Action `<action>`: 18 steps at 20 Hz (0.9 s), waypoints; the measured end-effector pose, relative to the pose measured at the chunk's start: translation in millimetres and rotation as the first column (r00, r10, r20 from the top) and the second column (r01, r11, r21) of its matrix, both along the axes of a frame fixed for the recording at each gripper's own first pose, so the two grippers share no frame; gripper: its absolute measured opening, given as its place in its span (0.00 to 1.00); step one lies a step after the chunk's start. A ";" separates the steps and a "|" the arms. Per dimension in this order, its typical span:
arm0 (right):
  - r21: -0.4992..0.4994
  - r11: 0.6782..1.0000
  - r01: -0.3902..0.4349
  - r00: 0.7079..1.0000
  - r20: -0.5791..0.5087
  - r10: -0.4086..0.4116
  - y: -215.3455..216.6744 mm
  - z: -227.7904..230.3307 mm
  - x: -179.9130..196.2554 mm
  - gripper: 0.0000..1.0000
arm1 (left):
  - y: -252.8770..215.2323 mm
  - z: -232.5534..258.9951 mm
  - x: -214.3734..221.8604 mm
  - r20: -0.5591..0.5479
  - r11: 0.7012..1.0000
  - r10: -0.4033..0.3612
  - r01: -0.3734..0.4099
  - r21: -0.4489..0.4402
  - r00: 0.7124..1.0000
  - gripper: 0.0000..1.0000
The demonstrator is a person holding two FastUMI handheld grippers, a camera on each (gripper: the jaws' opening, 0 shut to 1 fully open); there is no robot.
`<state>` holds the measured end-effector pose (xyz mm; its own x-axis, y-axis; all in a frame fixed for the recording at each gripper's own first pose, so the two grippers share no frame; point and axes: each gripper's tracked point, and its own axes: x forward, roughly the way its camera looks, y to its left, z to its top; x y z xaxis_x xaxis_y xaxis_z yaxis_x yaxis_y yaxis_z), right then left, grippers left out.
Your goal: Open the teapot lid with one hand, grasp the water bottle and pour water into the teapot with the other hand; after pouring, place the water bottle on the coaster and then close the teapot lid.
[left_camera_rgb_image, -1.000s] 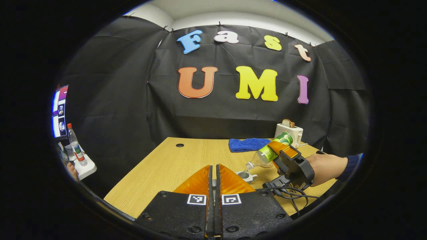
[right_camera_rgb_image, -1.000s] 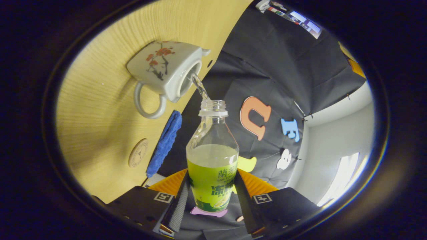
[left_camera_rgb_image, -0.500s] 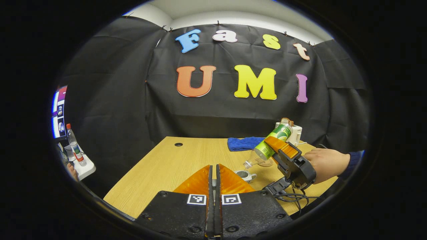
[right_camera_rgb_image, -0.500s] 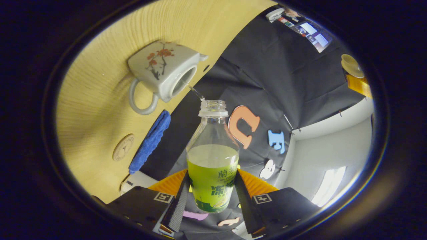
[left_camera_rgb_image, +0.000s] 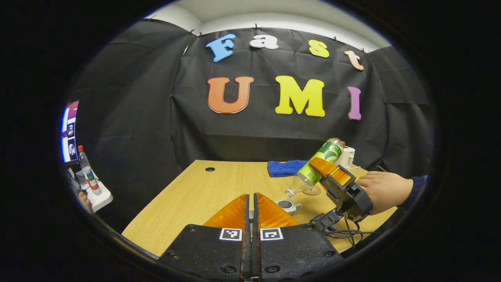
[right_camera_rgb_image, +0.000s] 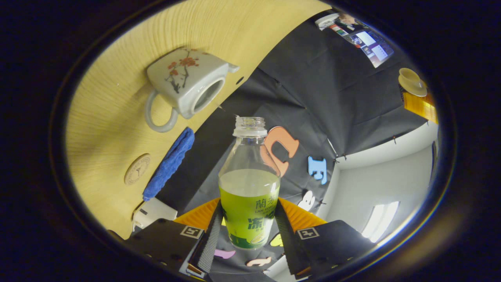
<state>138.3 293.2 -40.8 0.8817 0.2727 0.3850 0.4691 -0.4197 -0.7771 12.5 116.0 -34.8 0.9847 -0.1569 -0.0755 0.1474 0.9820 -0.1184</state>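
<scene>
Green-labelled water bottle (right_camera_rgb_image: 249,184); Chinese characters, brand unreadable

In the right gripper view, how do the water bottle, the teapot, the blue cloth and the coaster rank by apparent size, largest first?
1. water bottle, though it is nearest the camera, so this may mislead
2. teapot
3. blue cloth
4. coaster
</scene>
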 end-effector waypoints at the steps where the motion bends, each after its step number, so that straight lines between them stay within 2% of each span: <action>1: -0.003 1.000 0.000 1.000 0.001 0.000 -0.4 -0.9 -0.9 0.72 | -0.1 0.0 0.3 -0.001 1.000 0.000 0.000 0.000 1.000 0.03; 13: -0.018 1.000 -0.007 1.000 0.007 0.007 -2.2 -3.2 -2.8 0.71 | -2.3 -2.3 2.4 -0.008 1.000 -0.001 0.001 0.006 1.000 0.03; 18: 0.063 0.998 0.004 0.999 -0.034 -0.002 -10.8 -13.5 8.0 0.71 | -4.8 -4.2 3.7 -0.012 1.000 -0.009 0.010 0.005 1.000 0.03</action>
<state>146.3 282.4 -54.2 0.8955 0.2463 0.3707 0.4404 -0.3711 -0.8175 16.3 111.2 -39.0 0.9822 -0.1659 -0.0879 0.1554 0.9812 -0.1148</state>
